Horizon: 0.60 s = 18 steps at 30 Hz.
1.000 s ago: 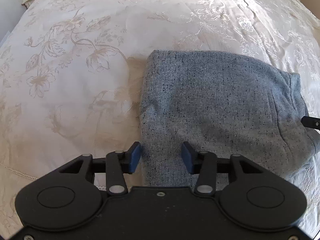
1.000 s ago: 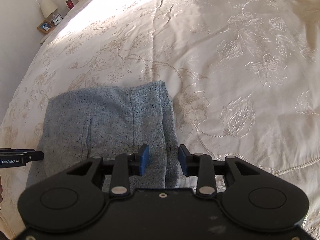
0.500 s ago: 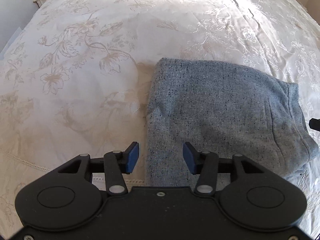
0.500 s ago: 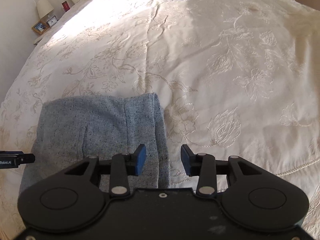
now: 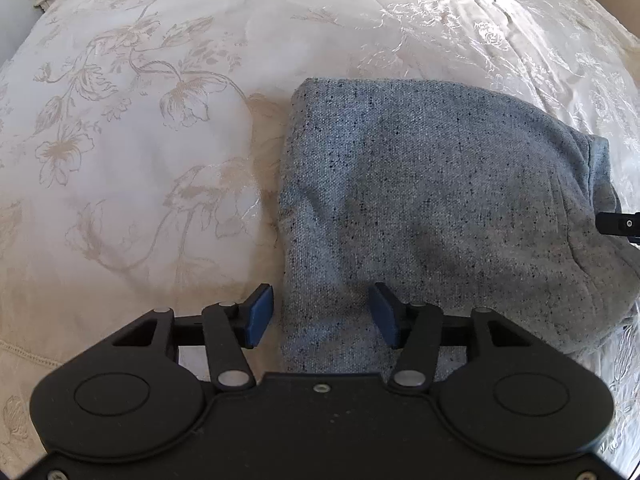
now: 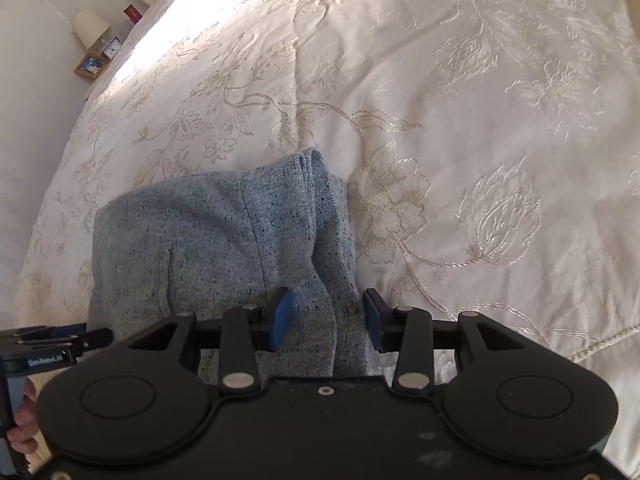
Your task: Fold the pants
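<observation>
Left wrist view: folded grey pants (image 5: 432,200) lying on cream bedspread (image 5: 140,140). Left gripper (image 5: 320,316) just opened, spread around near-left edge; right gripper (image 6: 326,318) likewise at near-right edge. Advice: lift both clear without dragging cloth.

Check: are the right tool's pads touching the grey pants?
Cannot tell. In the right wrist view the right tool straddles the grey pants' edge, jaws just opening; fabric hides any gap at the pads.
</observation>
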Motion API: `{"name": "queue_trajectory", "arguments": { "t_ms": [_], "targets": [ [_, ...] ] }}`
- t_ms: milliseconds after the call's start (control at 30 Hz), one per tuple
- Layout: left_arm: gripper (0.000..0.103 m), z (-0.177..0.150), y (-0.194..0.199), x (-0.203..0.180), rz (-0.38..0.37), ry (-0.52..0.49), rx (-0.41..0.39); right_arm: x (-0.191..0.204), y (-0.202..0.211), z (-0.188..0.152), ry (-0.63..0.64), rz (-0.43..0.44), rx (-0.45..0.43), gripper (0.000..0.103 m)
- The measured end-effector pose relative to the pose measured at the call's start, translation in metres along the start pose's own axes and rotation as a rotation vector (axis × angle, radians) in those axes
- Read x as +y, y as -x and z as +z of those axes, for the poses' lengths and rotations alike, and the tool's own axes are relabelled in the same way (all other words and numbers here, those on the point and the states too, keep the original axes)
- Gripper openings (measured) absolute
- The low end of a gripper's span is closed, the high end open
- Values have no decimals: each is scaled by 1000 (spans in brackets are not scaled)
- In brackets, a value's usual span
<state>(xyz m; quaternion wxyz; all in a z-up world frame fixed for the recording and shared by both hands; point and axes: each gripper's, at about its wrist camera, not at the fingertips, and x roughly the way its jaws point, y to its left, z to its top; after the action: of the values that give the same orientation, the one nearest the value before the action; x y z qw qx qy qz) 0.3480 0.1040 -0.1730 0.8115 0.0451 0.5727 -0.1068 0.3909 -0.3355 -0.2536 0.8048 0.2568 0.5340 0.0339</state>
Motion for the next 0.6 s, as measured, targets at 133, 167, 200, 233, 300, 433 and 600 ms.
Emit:
{"name": "queue_trajectory", "arguments": {
  "t_ms": [133,167,200,233,300,433,600],
  "targets": [
    [74,2,-9,12,-57,55,-5,-10,-7,1,-37,58,0,45],
    [77,2,-12,16,-77,77,-2,-11,-9,0,-35,63,-7,45],
    [79,3,-15,20,-103,107,4,-10,-10,0,-32,65,-14,45],
    [83,4,-17,23,-127,133,9,-12,-11,-1,-30,64,-23,45],
    [86,5,-20,25,-148,169,18,-9,-13,-2,-37,50,-25,45],
    [37,8,-12,18,-211,170,15,-8,-11,3,-107,56,4,36],
    [10,8,25,11,-112,143,-68,31,17,-4,61,-20,-68,23]
  ]
}}
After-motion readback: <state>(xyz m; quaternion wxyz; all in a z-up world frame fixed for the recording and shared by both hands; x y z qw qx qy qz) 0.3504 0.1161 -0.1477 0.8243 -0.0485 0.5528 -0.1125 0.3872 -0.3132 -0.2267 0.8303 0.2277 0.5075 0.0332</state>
